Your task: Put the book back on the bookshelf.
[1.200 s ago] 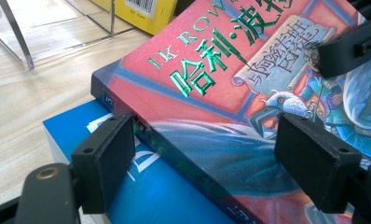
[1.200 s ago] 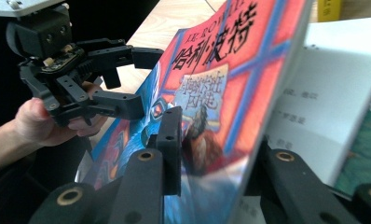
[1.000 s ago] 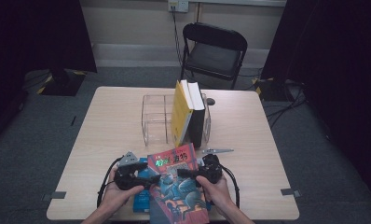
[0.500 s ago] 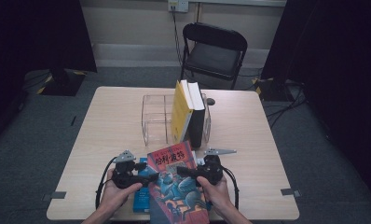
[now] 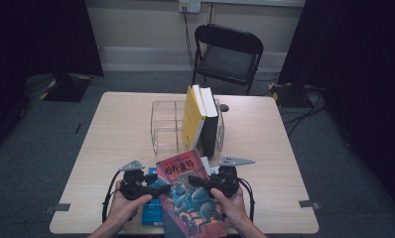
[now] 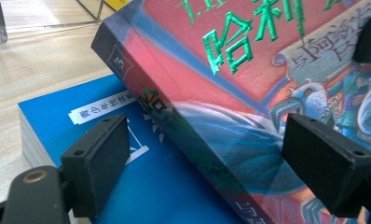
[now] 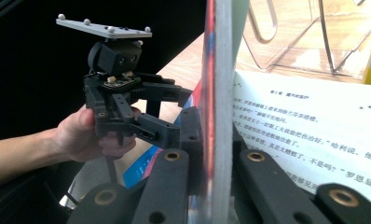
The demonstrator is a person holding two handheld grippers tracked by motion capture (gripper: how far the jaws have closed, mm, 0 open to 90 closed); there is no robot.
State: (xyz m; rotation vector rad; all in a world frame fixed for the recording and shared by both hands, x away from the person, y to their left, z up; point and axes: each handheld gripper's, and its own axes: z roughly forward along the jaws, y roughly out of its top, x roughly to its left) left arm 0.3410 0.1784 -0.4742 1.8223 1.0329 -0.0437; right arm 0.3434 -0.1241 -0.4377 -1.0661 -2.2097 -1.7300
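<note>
- The table (image 5: 111,129) spreads ahead of both grippers, pale wood, and both hands work at its near edge.
- The clear rack (image 5: 166,125) stands well ahead of the grippers, near the table's middle; a yellow book (image 5: 190,119) and a black book (image 5: 209,126) stand upright at its right side.
- The red-covered book (image 5: 188,196) lies tilted between the two grippers, its near end lifted toward the person; in the left gripper view its spine (image 6: 174,126) runs slantwise over the blue book.
- The blue book (image 5: 151,210) lies flat on the table just under the left gripper and beneath the red-covered book's left edge.
- The right gripper (image 5: 199,182) is clamped on the red-covered book's front cover; the right gripper view shows that cover (image 7: 216,93) edge-on between the closed jaws, a printed page (image 7: 305,130) open to its right.
- The left gripper (image 5: 162,189) has its jaws apart, just widened further, one pad (image 6: 99,154) over the blue book and the other over the red cover, neither pressing the spine.
</note>
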